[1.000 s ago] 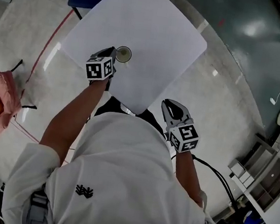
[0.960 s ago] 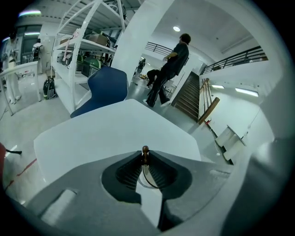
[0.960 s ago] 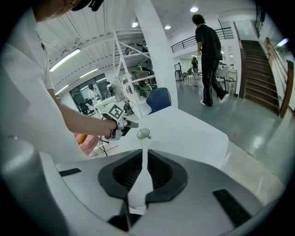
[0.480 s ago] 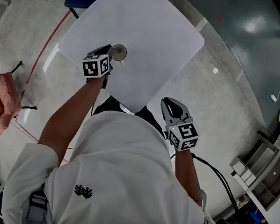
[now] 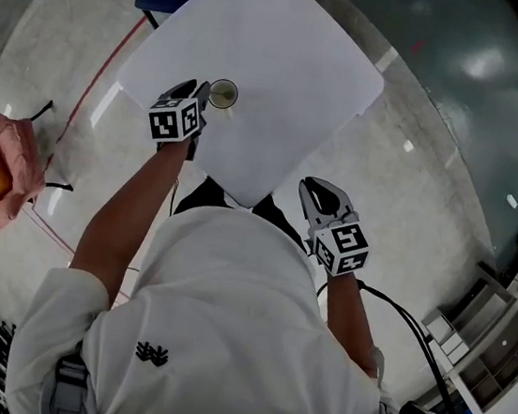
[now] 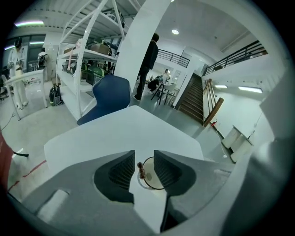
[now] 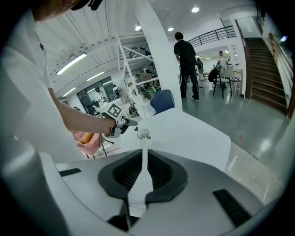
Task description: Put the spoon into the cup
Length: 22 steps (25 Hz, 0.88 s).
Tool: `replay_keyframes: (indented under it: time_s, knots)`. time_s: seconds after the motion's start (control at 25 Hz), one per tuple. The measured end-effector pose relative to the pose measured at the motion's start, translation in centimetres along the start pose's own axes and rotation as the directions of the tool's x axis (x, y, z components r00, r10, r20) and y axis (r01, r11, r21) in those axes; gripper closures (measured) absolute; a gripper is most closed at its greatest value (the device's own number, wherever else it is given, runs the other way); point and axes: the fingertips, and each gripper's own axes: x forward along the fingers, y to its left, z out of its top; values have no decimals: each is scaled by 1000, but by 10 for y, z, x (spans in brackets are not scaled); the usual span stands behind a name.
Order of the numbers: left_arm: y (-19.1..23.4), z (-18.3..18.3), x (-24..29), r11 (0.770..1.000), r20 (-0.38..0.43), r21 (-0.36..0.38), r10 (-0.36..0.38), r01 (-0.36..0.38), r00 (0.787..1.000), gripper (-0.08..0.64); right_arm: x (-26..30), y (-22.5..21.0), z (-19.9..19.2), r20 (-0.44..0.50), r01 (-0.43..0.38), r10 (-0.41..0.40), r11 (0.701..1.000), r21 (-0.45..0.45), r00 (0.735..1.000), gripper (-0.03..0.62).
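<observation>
white rounded-corner desk [image 5: 289, 54], clear glass cup [image 5: 224, 94] by its 8 o'clock edge, bare 12 to 4 o'clock | dark brown spoon [image 6: 141, 170] stands in cup | left gripper [image 6: 144, 161] jaws just opened wide, handle between, ungripped | right gripper [image 5: 323, 191] 5 o'clock off desk corner, jaws closed to a slit, empty

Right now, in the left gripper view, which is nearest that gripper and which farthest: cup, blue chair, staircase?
Left gripper, jaws just opened, spoon standing between them:
1. Cup, right at the jaw tips, on the table.
2. Blue chair, past the table's far edge, left.
3. Staircase, far back, right.
</observation>
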Motion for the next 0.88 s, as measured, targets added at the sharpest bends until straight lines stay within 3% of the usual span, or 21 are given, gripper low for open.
replay_keyframes:
  time_s: [0.48,0.68,0.88]
  knots:
    - [-8,3,-62,993,105,-9,118,-117,987,434,-2,-14,0,17,-148,150,984,-95,988,552]
    - [-35,-1,-98,992,183,-42,122,-116,976,437,-8,-27,-4,24,-214,220,967,-140,975,561]
    - [-71,-26,-145,993,198,-60,113,-103,974,535,-10,-32,-22,-22,-309,309,938,-158,951,571]
